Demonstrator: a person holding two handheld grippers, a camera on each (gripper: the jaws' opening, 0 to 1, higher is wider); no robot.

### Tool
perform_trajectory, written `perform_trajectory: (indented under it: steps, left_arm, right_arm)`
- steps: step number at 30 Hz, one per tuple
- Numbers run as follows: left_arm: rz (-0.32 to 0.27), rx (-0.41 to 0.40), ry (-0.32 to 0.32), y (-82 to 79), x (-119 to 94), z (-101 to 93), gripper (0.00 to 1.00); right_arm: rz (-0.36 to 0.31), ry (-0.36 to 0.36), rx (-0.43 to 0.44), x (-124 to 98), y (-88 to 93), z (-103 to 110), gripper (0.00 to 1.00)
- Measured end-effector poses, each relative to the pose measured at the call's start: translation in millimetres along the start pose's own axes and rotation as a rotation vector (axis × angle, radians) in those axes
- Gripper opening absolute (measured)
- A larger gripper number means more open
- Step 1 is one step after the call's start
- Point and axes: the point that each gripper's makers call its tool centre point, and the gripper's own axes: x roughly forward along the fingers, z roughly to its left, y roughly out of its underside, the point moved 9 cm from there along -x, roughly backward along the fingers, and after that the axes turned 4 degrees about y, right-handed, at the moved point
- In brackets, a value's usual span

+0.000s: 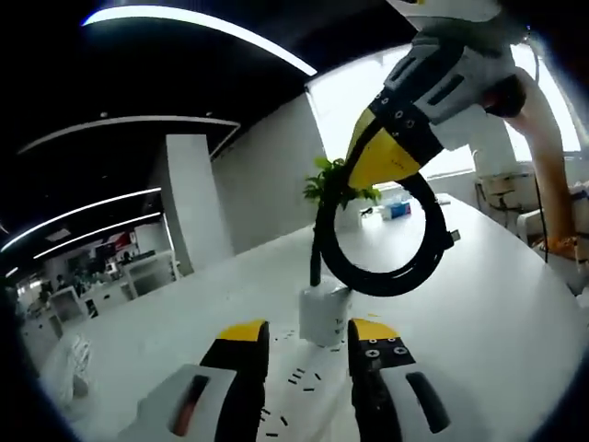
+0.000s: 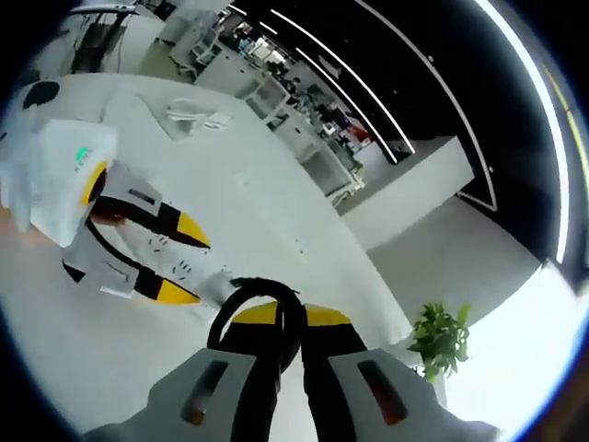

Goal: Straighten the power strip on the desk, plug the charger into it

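A white charger (image 1: pixel 325 315) stands upright on the white power strip (image 1: pixel 293 379), whose dark slots show between my left gripper's (image 1: pixel 308 331) jaws. Those jaws are open, and the charger sits just beyond their yellow tips, close to the right one. The charger's black cable (image 1: pixel 433 249) rises and curls into a loop. My right gripper (image 1: pixel 391 161) hangs above, shut on the top of that loop. In the right gripper view the right gripper (image 2: pixel 293 315) pinches the cable (image 2: pixel 241 296), with the left gripper (image 2: pixel 184 262) open over the strip (image 2: pixel 173 244) and the charger (image 2: pixel 217 287) at its tips.
The white desk (image 1: pixel 479 304) stretches away to a green plant (image 1: pixel 336 182) and a small blue box (image 1: pixel 398 210). A bundle of white cable (image 2: pixel 197 116) lies farther along the desk. A person's arm (image 1: pixel 552 157) holds the right gripper. Office desks stand beyond.
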Motion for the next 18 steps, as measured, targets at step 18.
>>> perform_trajectory:
  steps: [18]
  left_arm:
    - [0.028,0.146,0.095,-6.8,26.0,-10.4,0.32]
  right_arm:
    - [-0.027,-0.007,0.007,2.6,0.0,-6.0,0.06]
